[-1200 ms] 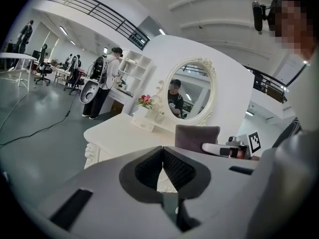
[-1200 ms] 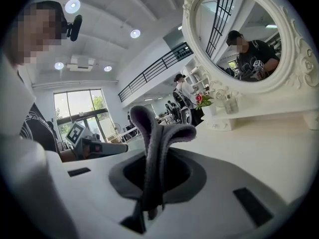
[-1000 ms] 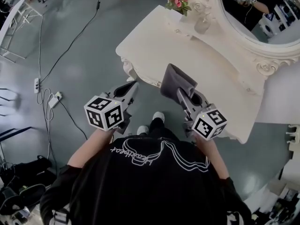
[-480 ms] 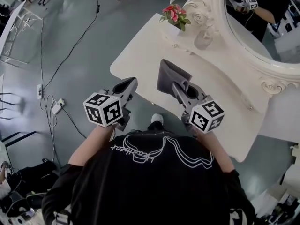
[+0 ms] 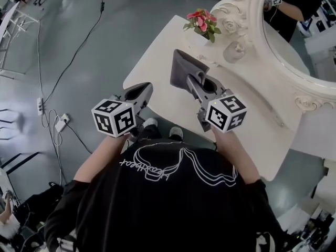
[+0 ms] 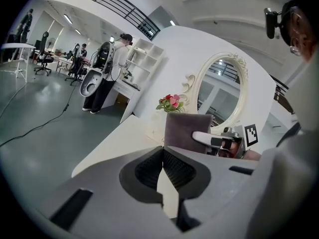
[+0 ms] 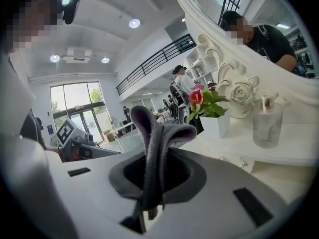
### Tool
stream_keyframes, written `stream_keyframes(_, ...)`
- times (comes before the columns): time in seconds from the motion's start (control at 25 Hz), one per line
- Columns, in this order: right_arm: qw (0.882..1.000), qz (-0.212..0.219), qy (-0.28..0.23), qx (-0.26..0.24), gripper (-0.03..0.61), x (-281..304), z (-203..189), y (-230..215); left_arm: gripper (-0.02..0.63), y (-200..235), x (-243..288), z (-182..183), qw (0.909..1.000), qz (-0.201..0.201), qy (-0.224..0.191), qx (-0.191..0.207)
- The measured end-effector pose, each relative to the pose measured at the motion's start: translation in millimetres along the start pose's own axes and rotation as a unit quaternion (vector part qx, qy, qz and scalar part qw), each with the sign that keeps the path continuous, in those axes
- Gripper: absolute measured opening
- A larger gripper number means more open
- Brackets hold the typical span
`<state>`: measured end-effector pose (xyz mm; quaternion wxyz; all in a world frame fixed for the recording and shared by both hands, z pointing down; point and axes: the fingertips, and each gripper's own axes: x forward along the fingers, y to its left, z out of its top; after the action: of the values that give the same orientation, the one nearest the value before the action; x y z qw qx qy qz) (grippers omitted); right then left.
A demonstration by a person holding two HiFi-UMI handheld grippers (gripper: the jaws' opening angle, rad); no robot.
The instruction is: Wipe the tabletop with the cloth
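right claw (image 5: pixel 190 82) clamped cloth (image 5: pixel 181 70), carried further over bench (image 5: pixel 157 51) toward flowers (image 5: pixel 202 21) | cloth seemingly hung clear of surface | left claw (image 5: pixel 140 92) closed, empty, beside bench edge | wiping looked imminent

The person wore a black short-sleeved T-shirt (image 5: pixel 163 203) with a white line drawing and lettering across the upper back, and pale shoes (image 5: pixel 150 123). The left gripper (image 5: pixel 143 90) and right gripper (image 5: pixel 190 80) were pale grey, with dark ribbed pads (image 6: pixel 177 171) and black-and-white marker cubes (image 5: pixel 114 118).
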<state>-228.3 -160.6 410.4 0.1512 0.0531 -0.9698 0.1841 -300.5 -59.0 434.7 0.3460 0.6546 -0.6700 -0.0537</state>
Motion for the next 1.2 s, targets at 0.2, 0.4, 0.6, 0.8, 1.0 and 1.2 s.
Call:
stream_keyframes(0.2, 1.000, -0.023, 0.002, 0.015, 0.049, 50.6, 5.0, 1.3, 0.005, 37.4, -0.8, 22.7, 0.9996, -0.009, 0.017, 0.020)
stream_keyframes(0.4, 0.999, -0.045, 0.018, 0.000, 0.048, 101.3, -0.1, 3.6, 0.005, 69.4, -4.4, 34.8, 0.9991, -0.016, 0.032, 0.024)
stream_keyframes(0.6, 0.998, -0.061, 0.035, 0.007, 0.049, 141.9, -16.7, 1.6, 0.005, 90.3, -6.5, 38.7, 0.9982, -0.024, 0.046, 0.030)
stream_keyframes(0.8, 0.996, -0.081, 0.045, 0.017, 0.049, 171.7, -31.4, -9.1, 0.005, 109.6, -6.5, 35.5, 0.9972, -0.025, 0.063, 0.032)
stream_keyframes(1.0, 0.992, -0.114, 0.061, 0.002, 0.049, 185.4, -41.7, -26.1, 0.005, 124.1, -4.0, 40.3, 0.9969, -0.027, 0.068, 0.031)
stream_keyframes(1.2, 0.982, -0.153, 0.099, -0.049, 0.049, 193.0, -58.6, -41.0, 0.005, 130.0, 1.1, 42.9, 0.9963, -0.030, 0.073, 0.033)
